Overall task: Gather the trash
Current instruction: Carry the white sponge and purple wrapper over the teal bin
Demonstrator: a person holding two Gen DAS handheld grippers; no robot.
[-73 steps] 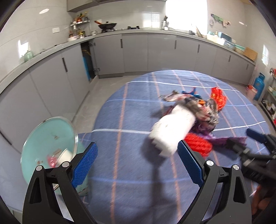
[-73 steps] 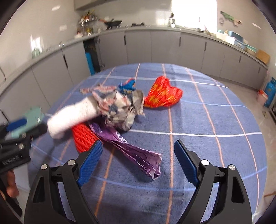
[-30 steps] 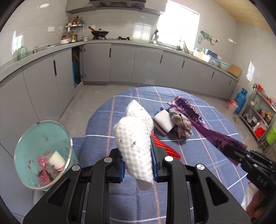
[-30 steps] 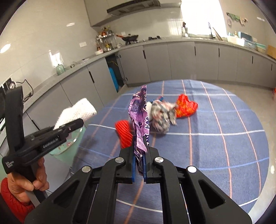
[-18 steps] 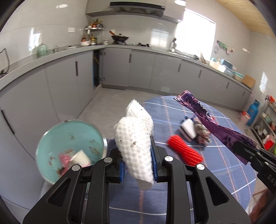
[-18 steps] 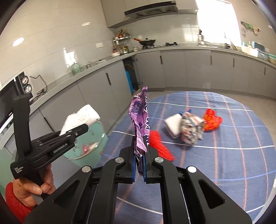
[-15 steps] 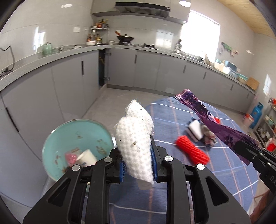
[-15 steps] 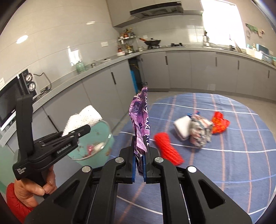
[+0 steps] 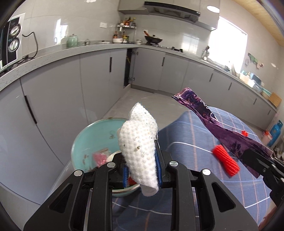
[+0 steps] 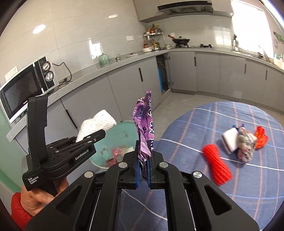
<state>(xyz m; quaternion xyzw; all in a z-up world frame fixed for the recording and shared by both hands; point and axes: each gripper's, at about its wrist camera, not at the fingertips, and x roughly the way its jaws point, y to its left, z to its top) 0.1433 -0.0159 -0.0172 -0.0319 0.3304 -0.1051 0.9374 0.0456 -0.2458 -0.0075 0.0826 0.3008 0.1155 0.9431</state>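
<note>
Beside table (image 10: 204, 177), teal bin (image 9: 85, 140); beyond, cabinets (image 9: 58, 88).

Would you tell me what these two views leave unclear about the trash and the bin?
- Teal bin floor: left wrist view, hidden by the white foam net and left gripper.
- Crumpled wrapper: right wrist view, too small for its print.
- Red foam net: both views, blurred.

Home kitchen: grey cabinets (image 9: 58, 92) under a long counter (image 10: 124, 58), microwave (image 10: 23, 88), wok (image 10: 180, 40) on the hob beneath a hood (image 10: 184, 8) (spice rack (image 9: 127, 22) alongside).
</note>
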